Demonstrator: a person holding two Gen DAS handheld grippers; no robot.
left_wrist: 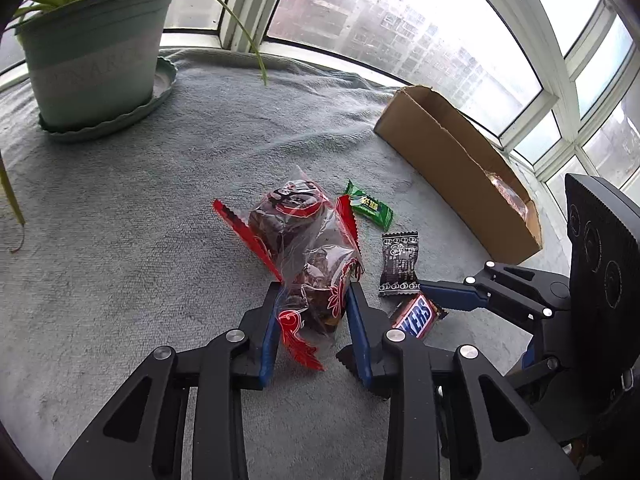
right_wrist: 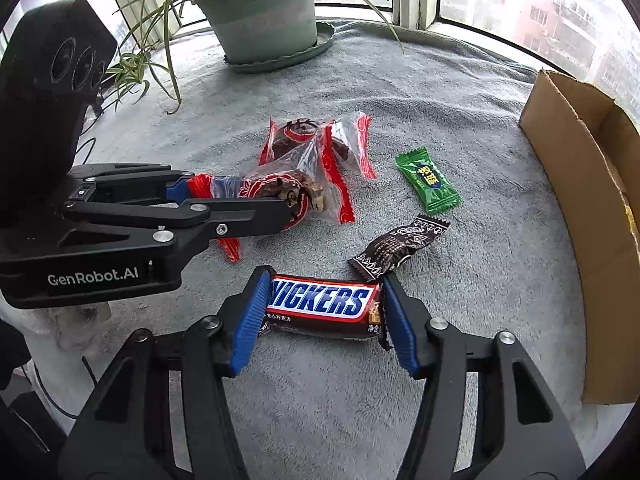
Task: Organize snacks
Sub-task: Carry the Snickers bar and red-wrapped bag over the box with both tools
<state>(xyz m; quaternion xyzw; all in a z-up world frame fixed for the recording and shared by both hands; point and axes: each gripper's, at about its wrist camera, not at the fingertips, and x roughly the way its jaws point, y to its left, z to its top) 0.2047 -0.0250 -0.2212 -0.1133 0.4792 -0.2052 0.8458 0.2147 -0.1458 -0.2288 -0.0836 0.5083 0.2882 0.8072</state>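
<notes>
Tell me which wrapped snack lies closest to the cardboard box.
The green candy: the only green wrapper, lying loose on the grey cloth nearest the cardboard box, beyond the dark brown candy and the Snickers bar.

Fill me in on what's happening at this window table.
A person is sorting snacks with a pair of hand-held tongs. The left tongs are pinched on a clear red-edged cake packet lying on the grey towel. The right tongs straddle a Snickers bar end to end, pads at its wrapper ends. A green candy and a dark brown candy lie loose nearby. The cardboard box sits to the right with something already inside.
</notes>
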